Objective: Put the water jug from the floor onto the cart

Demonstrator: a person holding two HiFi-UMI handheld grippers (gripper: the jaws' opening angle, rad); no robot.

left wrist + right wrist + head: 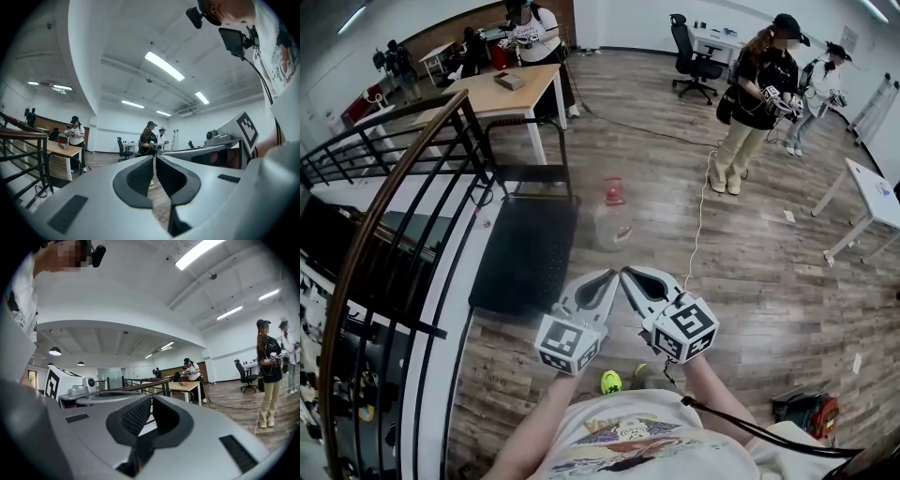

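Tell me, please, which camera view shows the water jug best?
The head view: the water jug stands on the wood floor beside the black cart, clear with a red top. The left gripper view and the right gripper view look level across the room; neither shows the jug.
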